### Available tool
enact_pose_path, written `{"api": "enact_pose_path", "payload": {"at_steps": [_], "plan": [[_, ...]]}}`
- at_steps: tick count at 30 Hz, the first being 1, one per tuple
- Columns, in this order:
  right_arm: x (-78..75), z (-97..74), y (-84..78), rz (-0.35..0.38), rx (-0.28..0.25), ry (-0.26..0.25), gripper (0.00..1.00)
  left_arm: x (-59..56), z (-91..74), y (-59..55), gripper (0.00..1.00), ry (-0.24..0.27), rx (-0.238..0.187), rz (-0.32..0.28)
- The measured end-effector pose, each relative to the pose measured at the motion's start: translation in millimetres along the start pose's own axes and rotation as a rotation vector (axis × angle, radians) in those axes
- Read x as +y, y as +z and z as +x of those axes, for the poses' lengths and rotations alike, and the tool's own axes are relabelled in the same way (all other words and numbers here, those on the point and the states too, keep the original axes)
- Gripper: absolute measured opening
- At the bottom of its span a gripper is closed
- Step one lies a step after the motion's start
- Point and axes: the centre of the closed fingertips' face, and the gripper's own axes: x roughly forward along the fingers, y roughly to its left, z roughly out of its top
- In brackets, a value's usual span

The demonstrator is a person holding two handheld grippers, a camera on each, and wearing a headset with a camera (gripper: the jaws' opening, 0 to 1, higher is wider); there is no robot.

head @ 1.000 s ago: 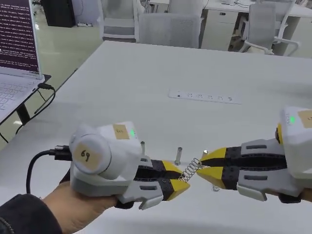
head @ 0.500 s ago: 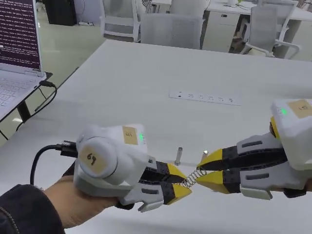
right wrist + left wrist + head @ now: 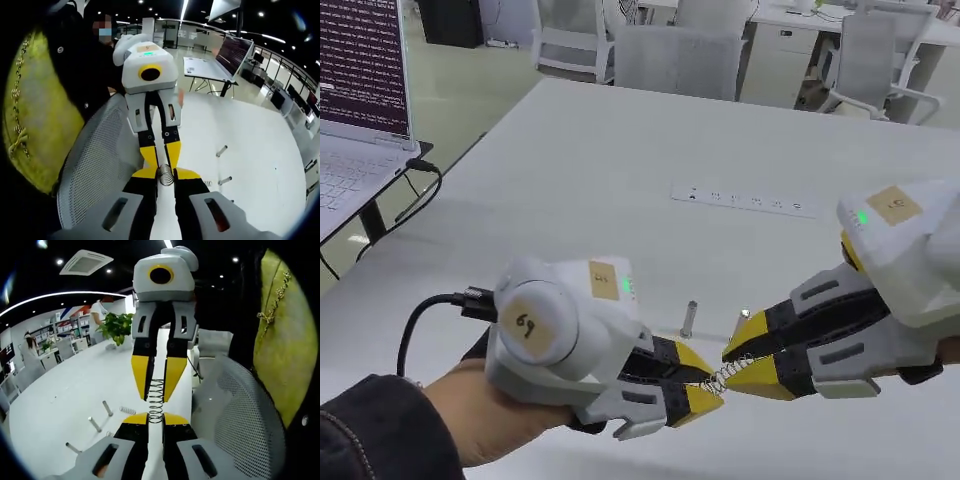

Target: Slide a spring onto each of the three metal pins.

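With the left gripper [image 3: 711, 383] and right gripper [image 3: 732, 366] both pinching one spring [image 3: 723, 373], pulling apart could stretch or fling it.

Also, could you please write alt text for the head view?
Two hand-held claws meet tip to tip over a white table, the left claw and right claw each gripping one end of a spring. Upright metal pins stand behind them; a power strip and a laptop lie farther off.

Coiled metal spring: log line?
coiled metal spring: lifted | left claw: gripping one end | right claw: gripping other end | three metal pins: bare
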Motion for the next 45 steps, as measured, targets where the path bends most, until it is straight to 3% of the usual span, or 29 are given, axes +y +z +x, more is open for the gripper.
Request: {"api": "enact_pose_path", "payload": {"at_steps": [9,16,29,45], "plan": [[0.7,2.0,-6.4,-0.023,0.058,0.051,0.12,1.9,-0.7,4.0,0.01,0.007,-0.029,-0.021],[-2.0,3.8,-6.8,-0.024,0.060,0.055,0.12,3.6,-1.5,8.2,0.01,0.004,-0.064,-0.059],[-1.7,3.2,-7.9,-0.019,0.080,0.073,0.09,2.9,-0.3,9.4,0.01,0.007,-0.063,-0.047],[-0.3,3.2,-11.5,-0.022,0.149,0.105,0.08,0.7,5.3,7.5,0.03,0.011,-0.048,-0.037]]}}
